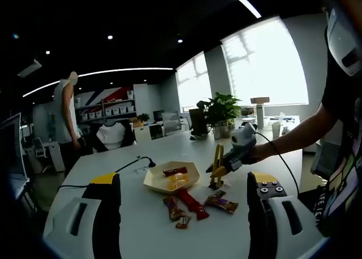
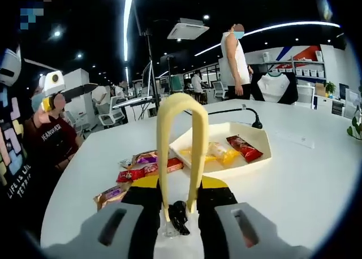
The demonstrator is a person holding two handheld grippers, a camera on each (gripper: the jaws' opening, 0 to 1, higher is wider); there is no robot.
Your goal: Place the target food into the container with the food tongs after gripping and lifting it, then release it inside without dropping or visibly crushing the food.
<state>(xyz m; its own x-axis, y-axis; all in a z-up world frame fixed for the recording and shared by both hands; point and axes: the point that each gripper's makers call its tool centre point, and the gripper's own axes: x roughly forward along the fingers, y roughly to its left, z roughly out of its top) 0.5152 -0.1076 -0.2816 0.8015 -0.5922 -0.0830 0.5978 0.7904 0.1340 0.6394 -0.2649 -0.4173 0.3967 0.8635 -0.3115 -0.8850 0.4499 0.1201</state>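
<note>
Tongs (image 2: 180,151) upright — snack packets (image 2: 148,167) just left.

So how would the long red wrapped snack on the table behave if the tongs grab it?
The red wrapped snack looks flat and thin, so it is probably light and may bend or droop when held at one end. Its glossy wrapper could slip between the yellow tongs. It lies flat beside other packets, so it is unlikely to roll.

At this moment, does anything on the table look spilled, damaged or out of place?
Nothing stands out. Several wrapped snacks lie loose on the white table beside the tray, intact. The tray sits flat with two snacks inside. The right gripper holds yellow tongs, empty.
</note>
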